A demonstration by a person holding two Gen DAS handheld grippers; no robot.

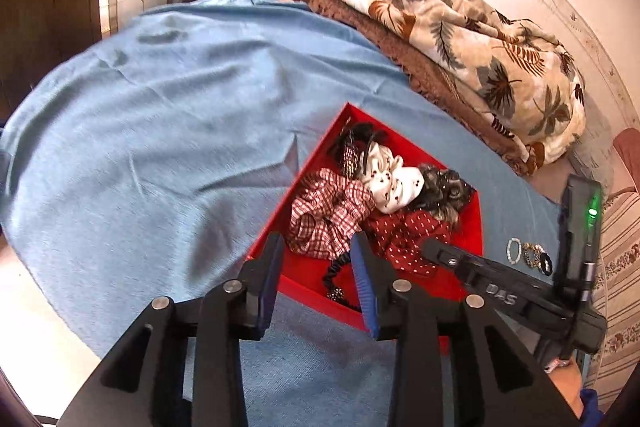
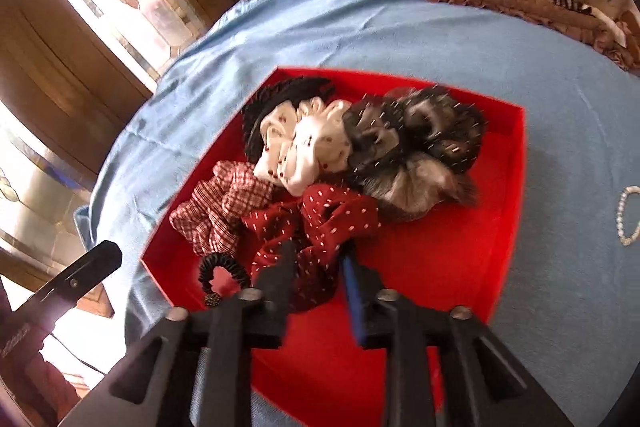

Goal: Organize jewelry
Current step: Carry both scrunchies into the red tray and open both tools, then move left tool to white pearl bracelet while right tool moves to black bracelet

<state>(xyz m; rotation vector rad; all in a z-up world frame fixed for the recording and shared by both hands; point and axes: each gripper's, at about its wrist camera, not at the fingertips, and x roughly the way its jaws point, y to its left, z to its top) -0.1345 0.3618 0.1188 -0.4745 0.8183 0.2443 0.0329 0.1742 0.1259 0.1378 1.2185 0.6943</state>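
The dark red fabric scrunchie with white flecks [image 2: 316,227] lies in the near half of the shallow red cardboard box [image 2: 516,163], and it sits right under my right gripper [image 2: 318,259]. My right fingers stand a little apart, one on each side of a fold of it; I cannot tell for sure whether the pads press the cloth, though they look loose. I judge it light, soft and crushable, with nothing to break. It should bunch rather than slip, so a pinch on one raised gather should lift the whole ring.

Touching it on the left is the red-and-white checked scrunchie [image 2: 218,213], behind it the white spotted scrunchie [image 2: 304,151] and the grey-black furry scrunchie [image 2: 416,151]. They crowd each other, so a deep bite could drag a neighbour along.

The thin black coiled hair tie with a beaded charm [image 2: 218,269] lies by the near left wall. It looks springy and thin, harder to catch, so I would take it across the coil.

My left gripper [image 1: 318,259] hangs over that near wall, fingers parted, holding nothing.

Out on the blue bedsheet [image 1: 140,147], well apart from the box, lie the beaded bracelets [image 1: 530,255]. They look hard and likely to roll.
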